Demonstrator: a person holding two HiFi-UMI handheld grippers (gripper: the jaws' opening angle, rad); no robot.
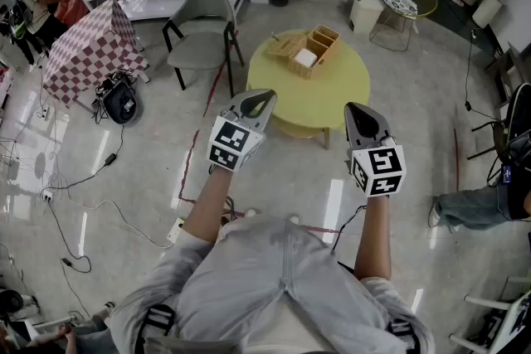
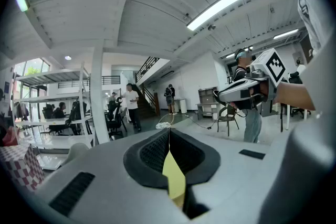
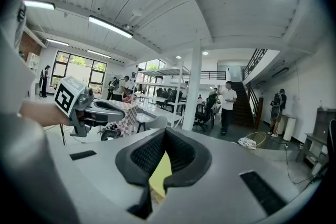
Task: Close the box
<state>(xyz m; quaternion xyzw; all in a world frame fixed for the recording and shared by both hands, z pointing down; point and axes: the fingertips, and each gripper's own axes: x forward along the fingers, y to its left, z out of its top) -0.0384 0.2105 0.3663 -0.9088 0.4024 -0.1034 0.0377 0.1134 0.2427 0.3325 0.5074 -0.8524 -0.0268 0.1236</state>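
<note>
My left tool point(image 1: 258, 99), clenched on nothing, hangs about level, short of the one round yellow table point(image 1: 344, 89). On it, ahead and between my two tools, sits the single wooden box point(image 1: 315, 52). It is open, its long axis running from near left to far right, its lid point(image 1: 284, 45) flapped out on the left side. My right tool point(image 1: 359, 111), likewise clenched and empty, hangs well apart. The left tool looks nearer the lid.

In its own view the left claw point(image 2: 169, 129) hides all but a yellow sliver of the worktop point(image 2: 174, 176); the right claw point(image 3: 165, 129) does likewise. From the head view I can't tell what the box point(image 1: 308, 52) holds: too small.
</note>
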